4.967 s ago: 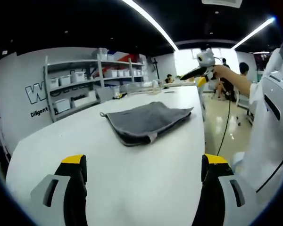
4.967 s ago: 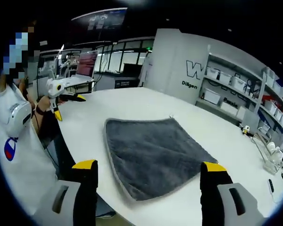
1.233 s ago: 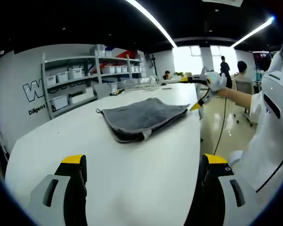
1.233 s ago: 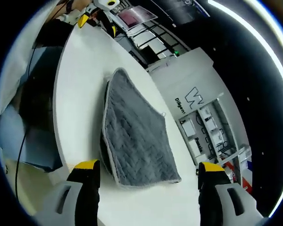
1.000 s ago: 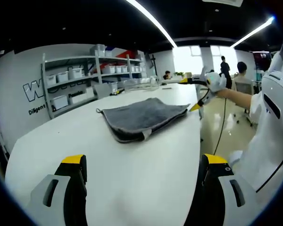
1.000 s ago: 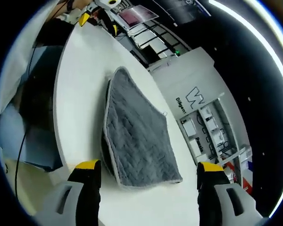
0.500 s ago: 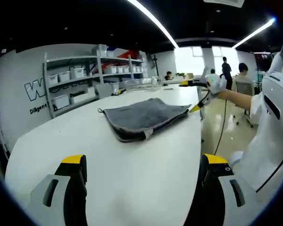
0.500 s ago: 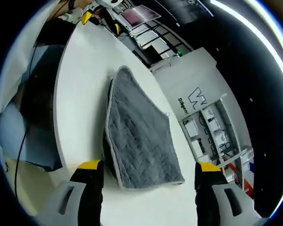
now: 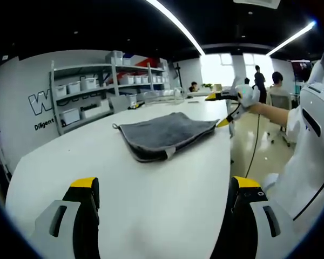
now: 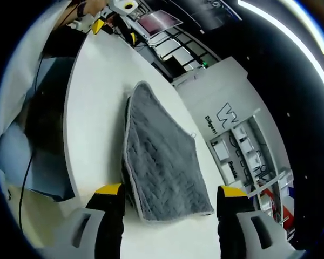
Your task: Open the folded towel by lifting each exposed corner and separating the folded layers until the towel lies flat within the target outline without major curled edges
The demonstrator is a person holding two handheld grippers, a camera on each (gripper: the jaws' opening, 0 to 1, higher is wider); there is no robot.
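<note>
White and broad, the surface (image 9: pixel 151 183) carries a grey towel (image 9: pixel 164 135) still folded, lying flat near the surface's far edge in the left gripper view. Its long axis runs from the left tongs' side away toward the right tongs, with a folded corner and pale hem turned toward the left camera and a small hanging loop at its far-left corner. In the right gripper view the towel (image 10: pixel 162 162) stretches lengthwise straight ahead of the right tongs (image 10: pixel 167 205), its near corner lying between the spread yellow-tipped jaws.

On the grey wall behind the shelves (image 9: pixel 86 97) stands a large "W" with smaller letters under it starting "Dil"; the rest is unreadable.

Left tongs (image 9: pixel 162 189) hover low above bare surface, jaws wide apart, holding nothing, well short of the towel. A person's arm (image 9: pixel 270 110) reaches in from the right, level, holding the right tongs (image 9: pixel 224 110) beside the towel's far corner.
</note>
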